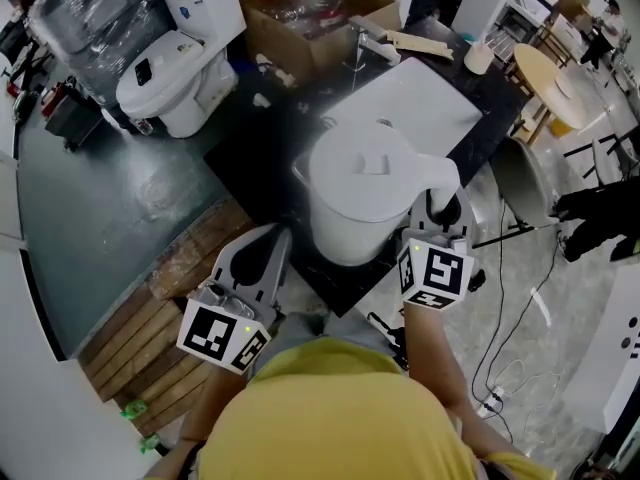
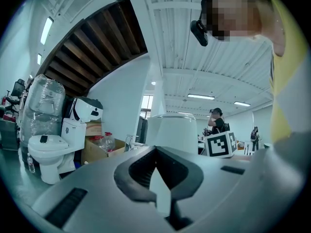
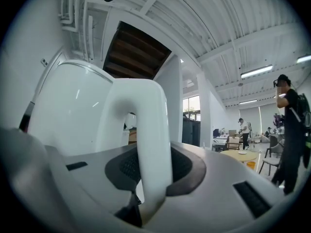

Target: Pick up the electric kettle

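The white electric kettle [image 1: 360, 193] with its lid on is over the near edge of a black table [image 1: 250, 148]. My right gripper [image 1: 447, 211] is shut on the kettle's curved handle [image 1: 440, 176] from the near side. In the right gripper view the handle [image 3: 146, 130] runs down between the dark pads [image 3: 187, 171], which press on it, and the kettle body [image 3: 68, 115] fills the left. Whether the kettle's base touches the table is hidden. My left gripper [image 1: 274, 240] stays low at the kettle's left, apart from it, its fingers meeting at the tips around nothing. The left gripper view shows the kettle [image 2: 172, 132] beyond the jaws.
A white basin [image 1: 415, 98] lies on the table behind the kettle. A white toilet [image 1: 180, 58], a wrapped bundle [image 1: 100, 13] and a cardboard box [image 1: 300, 18] with bottles stand at the far left. Wooden slats [image 1: 175, 308] lie below left. A round table [image 1: 555, 83] and floor cables [image 1: 510, 368] are right.
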Tool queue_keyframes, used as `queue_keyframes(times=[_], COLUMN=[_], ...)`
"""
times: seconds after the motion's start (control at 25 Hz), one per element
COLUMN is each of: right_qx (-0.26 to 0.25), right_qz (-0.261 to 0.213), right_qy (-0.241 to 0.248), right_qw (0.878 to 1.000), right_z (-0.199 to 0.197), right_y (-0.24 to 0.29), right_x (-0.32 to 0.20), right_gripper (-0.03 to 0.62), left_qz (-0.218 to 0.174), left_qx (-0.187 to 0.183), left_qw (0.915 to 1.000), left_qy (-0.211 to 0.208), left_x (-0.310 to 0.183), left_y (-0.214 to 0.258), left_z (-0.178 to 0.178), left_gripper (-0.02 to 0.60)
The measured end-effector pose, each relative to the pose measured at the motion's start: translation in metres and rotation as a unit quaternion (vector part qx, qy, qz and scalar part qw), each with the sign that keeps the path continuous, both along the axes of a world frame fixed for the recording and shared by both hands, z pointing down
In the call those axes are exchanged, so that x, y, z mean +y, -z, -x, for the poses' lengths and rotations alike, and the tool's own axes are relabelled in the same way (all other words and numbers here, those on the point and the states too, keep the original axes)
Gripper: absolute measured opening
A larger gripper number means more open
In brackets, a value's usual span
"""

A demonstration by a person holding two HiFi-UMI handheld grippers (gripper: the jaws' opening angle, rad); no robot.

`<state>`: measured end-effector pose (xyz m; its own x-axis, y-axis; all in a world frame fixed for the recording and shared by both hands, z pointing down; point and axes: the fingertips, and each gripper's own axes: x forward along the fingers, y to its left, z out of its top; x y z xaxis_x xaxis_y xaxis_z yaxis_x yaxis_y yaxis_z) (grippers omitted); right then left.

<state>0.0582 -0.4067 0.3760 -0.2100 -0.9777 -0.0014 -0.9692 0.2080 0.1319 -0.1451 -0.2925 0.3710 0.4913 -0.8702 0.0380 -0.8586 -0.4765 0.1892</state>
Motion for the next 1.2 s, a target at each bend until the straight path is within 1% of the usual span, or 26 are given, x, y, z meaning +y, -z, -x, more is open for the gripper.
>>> queue_keyframes(times=[0.2, 0.36, 0.88, 1.04, 1.2], right_qx=[-0.002, -0.013, 0.0, 0.004, 0.002], right_qz=[-0.008, -0.005, -0.004, -0.006, -0.009], right_qy=[0.002, -0.008, -0.081, -0.102, -0.117], right_qw=[1.0, 1.0, 0.997, 0.995, 0.993], right_z=[-0.008, -0.026, -0.118, -0.139, -0.151], right_y=[0.019, 0.028, 0.05, 0.054, 0.057], right_x=[0.004, 0.007, 0.024, 0.029, 0.034], right_gripper=[0.094, 0.095, 0.097, 0.098, 0.098], left_qz=[-0.003, -0.007, -0.009, -0.01, -0.013], left_qx=[0.004, 0.008, 0.017, 0.019, 0.016], left_qw=[1.0, 0.9999, 0.9992, 0.9988, 0.9987], left_qy=[-0.004, -0.005, -0.035, -0.043, -0.046], left_x=[-0.002, -0.002, -0.008, -0.01, -0.014], left_y=[0.007, 0.011, 0.023, 0.024, 0.025], left_z=[-0.007, -0.014, -0.054, -0.06, -0.06], left_gripper=[0.009, 0.009, 0.009, 0.008, 0.008])
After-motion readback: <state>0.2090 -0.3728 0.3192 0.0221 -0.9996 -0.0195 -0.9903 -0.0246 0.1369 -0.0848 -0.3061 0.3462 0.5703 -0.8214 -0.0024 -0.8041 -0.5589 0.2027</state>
